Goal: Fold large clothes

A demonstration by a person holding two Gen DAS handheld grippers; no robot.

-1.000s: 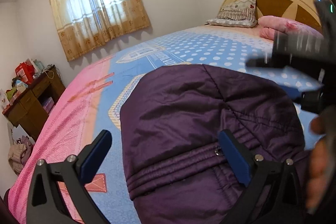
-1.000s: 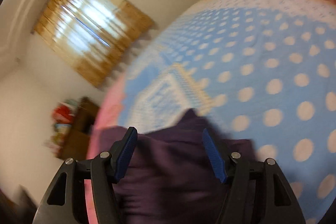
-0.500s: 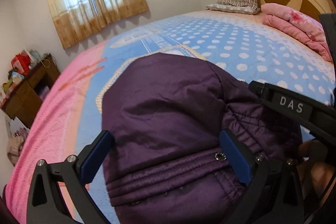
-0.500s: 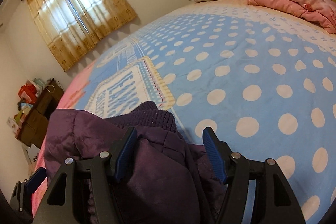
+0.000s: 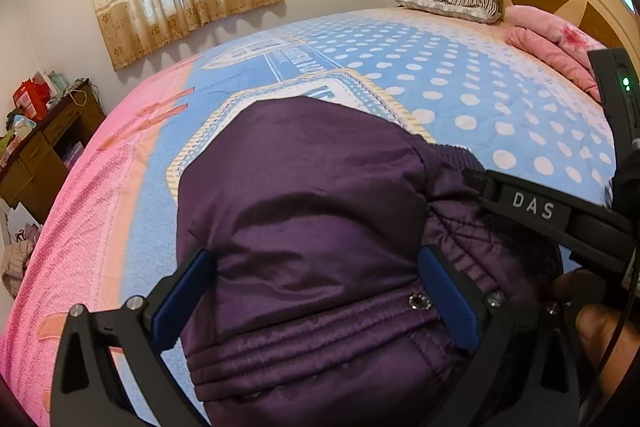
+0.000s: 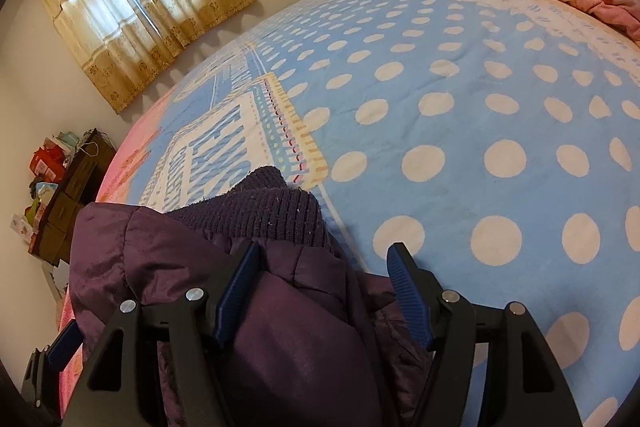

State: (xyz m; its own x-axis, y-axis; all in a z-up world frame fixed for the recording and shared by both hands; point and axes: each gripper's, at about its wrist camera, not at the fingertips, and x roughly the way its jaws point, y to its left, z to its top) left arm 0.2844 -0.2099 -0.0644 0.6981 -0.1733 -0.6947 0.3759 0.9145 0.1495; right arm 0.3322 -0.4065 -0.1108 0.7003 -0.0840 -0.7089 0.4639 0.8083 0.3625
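Both grippers, the left gripper (image 5: 312,291) and the right gripper (image 6: 324,291), stand spread wide over the puffy purple jacket (image 5: 304,211) lying on the bed (image 5: 460,99), so each should bite one thick edge before lifting together.

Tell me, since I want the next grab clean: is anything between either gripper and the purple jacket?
Nothing visible. The purple jacket already lies between the open fingers of the left gripper and of the right gripper, on the bedspread.
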